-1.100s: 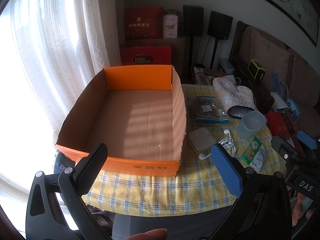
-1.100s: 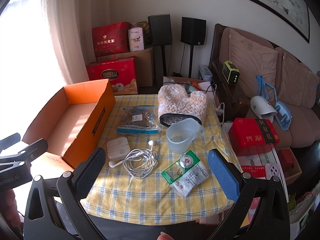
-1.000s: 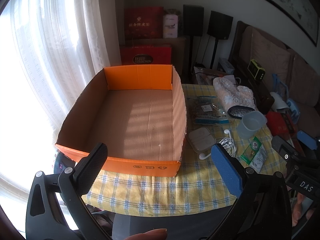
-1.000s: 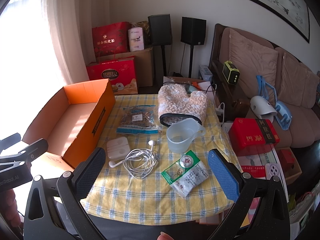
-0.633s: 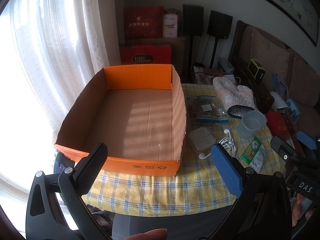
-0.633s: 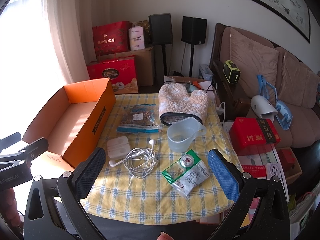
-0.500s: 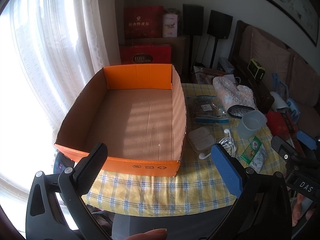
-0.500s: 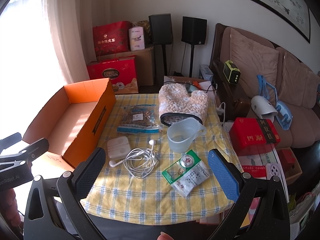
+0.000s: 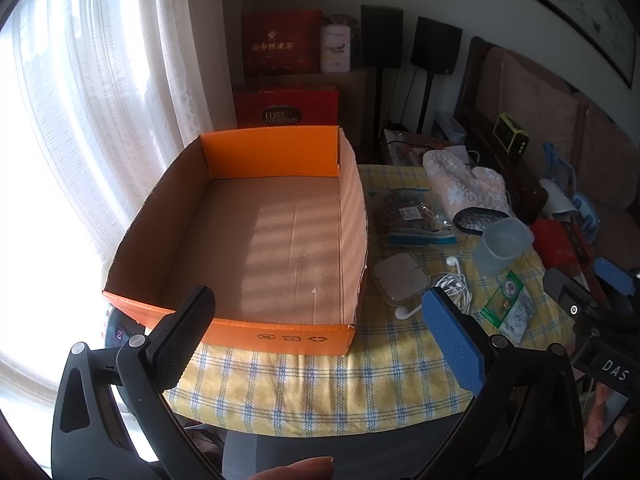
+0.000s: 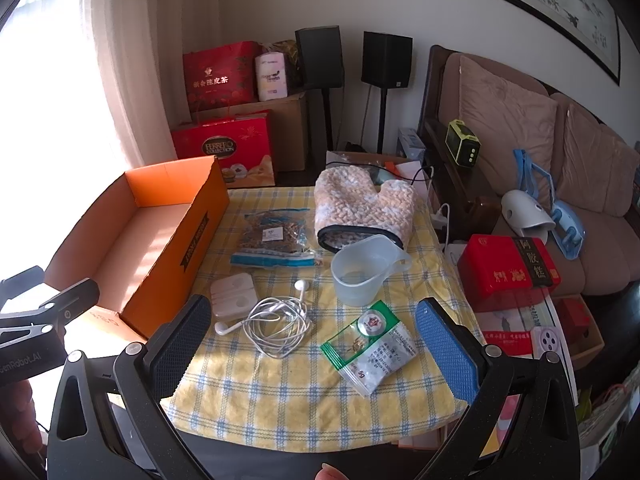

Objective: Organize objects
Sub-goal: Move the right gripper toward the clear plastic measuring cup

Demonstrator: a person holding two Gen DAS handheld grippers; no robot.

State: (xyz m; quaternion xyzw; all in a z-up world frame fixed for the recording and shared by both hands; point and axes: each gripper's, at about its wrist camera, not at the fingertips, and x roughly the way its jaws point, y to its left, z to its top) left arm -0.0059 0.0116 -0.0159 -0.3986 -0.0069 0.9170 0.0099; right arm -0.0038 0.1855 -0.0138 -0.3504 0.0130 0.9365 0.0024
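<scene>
An empty orange cardboard box [image 9: 280,160] [image 10: 200,236] sits on the left of a yellow checked tablecloth [image 10: 288,392]. To its right lie a knitted oven mitt [image 10: 360,200], a zip bag of dried goods [image 10: 272,236], a clear plastic jug [image 10: 360,272], a white earphone case [image 10: 234,290], tangled white earphones [image 10: 280,320] and a green-and-white sachet [image 10: 372,344]. My left gripper [image 9: 320,332] hovers open in front of the box's near wall. My right gripper [image 10: 312,340] hovers open above the table's near edge, short of the earphones and sachet. Neither holds anything.
Red gift bags [image 10: 224,148] and a cardboard carton stand behind the table beside two black speakers [image 10: 386,60]. A sofa [image 10: 540,152] and a red tin [image 10: 508,268] lie to the right. White curtains [image 9: 100,100] hang on the left.
</scene>
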